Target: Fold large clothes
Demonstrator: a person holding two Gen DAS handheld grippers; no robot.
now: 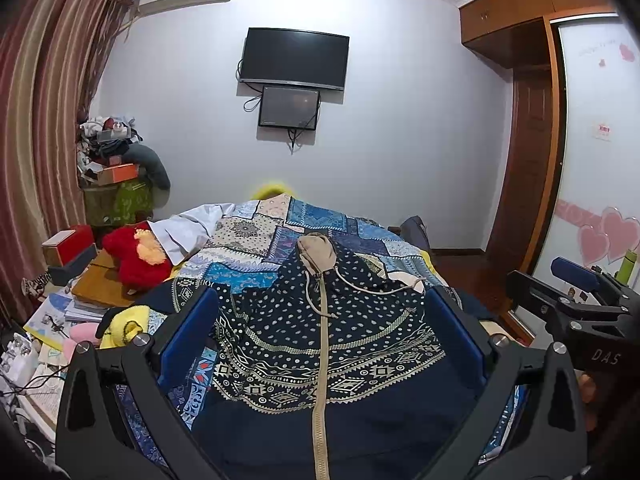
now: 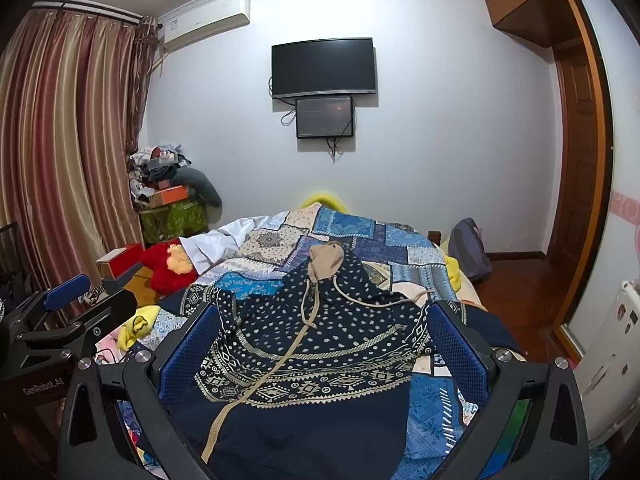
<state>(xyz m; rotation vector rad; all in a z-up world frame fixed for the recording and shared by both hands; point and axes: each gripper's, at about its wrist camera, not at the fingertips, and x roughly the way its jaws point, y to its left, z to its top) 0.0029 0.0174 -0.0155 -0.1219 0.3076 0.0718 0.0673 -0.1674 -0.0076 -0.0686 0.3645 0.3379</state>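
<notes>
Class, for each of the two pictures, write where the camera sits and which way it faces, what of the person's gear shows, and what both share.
Left wrist view: sits on the left claw, faces along the bed toward the television; its open blue fingers show, with the right claw at the right edge.
Right wrist view: sits on the right claw, same facing; the left claw shows at left.
Shared: the dark patterned hoodie on the quilt.
</notes>
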